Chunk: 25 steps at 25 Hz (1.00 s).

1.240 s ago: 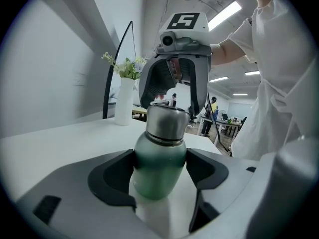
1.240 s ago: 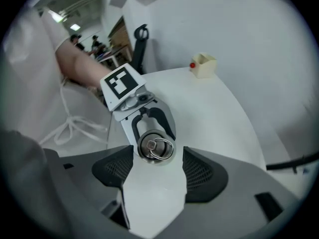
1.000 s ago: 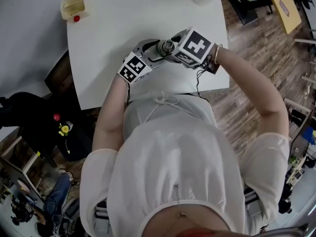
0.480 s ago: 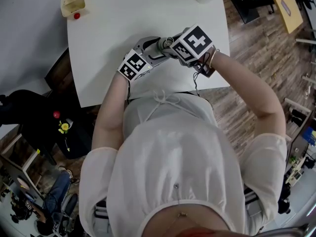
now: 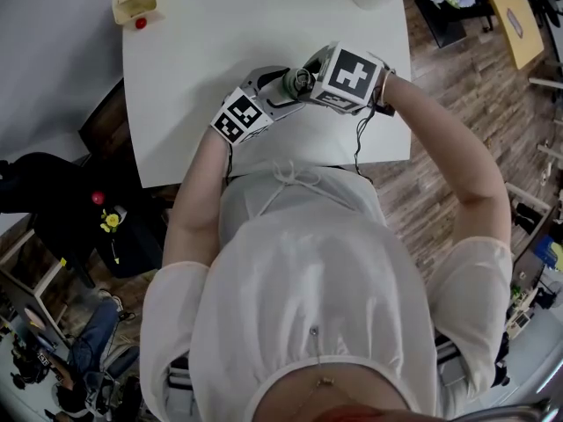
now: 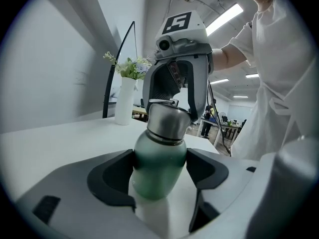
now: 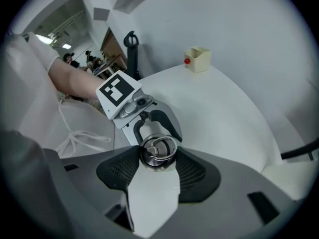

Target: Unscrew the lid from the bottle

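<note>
A green bottle (image 6: pixel 158 167) with a steel lid (image 6: pixel 167 121) is held just above the white table (image 5: pixel 220 33). My left gripper (image 6: pixel 159 171) is shut on the bottle's green body, a dark pad on each side. My right gripper (image 7: pixel 158 157) comes at the bottle end-on, and its mesh pads press both sides of the lid (image 7: pixel 158 152), whose ring handle faces the camera. In the head view the lid (image 5: pixel 297 82) shows between the left gripper (image 5: pixel 274 95) and the right gripper (image 5: pixel 308 76), in front of the person's chest.
A beige box (image 5: pixel 136 0) with a small red object (image 5: pixel 140 23) beside it sits at the table's far left corner. A white vase (image 6: pixel 124 101) of flowers stands at the far right edge. The person's arms and white top fill the near side.
The right gripper's marker cube has twisted about the lid and shifted slightly. Bottle and left gripper have stayed in place.
</note>
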Each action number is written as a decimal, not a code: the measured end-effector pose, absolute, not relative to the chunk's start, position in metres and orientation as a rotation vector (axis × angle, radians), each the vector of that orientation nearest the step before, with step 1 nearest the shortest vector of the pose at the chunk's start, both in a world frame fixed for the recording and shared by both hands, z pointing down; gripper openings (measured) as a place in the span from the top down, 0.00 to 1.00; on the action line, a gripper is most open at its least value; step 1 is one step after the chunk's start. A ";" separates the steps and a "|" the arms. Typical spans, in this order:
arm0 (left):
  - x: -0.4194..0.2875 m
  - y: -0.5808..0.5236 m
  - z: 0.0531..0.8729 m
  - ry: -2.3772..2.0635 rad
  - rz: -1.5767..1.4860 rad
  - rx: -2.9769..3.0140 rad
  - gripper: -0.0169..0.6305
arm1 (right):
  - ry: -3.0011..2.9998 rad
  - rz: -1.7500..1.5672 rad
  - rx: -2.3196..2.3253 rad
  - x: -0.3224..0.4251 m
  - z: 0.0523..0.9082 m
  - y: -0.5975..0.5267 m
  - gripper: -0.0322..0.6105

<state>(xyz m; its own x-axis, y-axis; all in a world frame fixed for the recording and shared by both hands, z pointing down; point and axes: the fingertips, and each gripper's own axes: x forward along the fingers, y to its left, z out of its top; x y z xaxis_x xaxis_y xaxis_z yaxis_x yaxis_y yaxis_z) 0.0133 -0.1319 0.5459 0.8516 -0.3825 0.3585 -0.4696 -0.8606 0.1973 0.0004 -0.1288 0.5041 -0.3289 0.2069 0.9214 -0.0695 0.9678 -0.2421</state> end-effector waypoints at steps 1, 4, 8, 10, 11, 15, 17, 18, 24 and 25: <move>0.013 -0.132 0.546 -0.648 0.444 2.748 0.44 | -1.886 0.249 -0.157 -0.001 0.505 -0.126 0.58; 0.013 -0.132 0.547 -0.652 0.428 2.741 0.44 | -1.872 0.131 -0.312 0.000 0.505 -0.123 0.58; 0.014 -0.132 0.549 -0.647 0.409 2.738 0.44 | -1.843 -0.023 -0.516 0.002 0.503 -0.119 0.57; 0.013 -0.133 0.549 -0.648 0.400 2.739 0.44 | -1.821 -0.073 -0.596 0.003 0.503 -0.117 0.57; 0.013 -0.133 0.549 -0.649 0.395 2.741 0.44 | -1.810 -0.095 -0.627 0.003 0.503 -0.117 0.57; 0.012 -0.133 0.549 -0.652 0.387 2.735 0.44 | -1.806 -0.159 -0.713 0.001 0.503 -0.115 0.57; 0.012 -0.132 0.550 -0.652 0.388 2.734 0.44 | -1.814 -0.151 -0.709 0.001 0.503 -0.115 0.57; 0.012 -0.132 0.551 -0.651 0.390 2.734 0.44 | -1.820 -0.136 -0.685 0.001 0.503 -0.116 0.57; 0.011 -0.133 0.549 -0.651 0.385 2.734 0.44 | -1.984 0.066 -0.425 -0.004 0.488 -0.132 0.55; 0.012 -0.133 0.549 -0.651 0.387 2.734 0.44 | -2.016 0.121 -0.381 -0.004 0.485 -0.135 0.54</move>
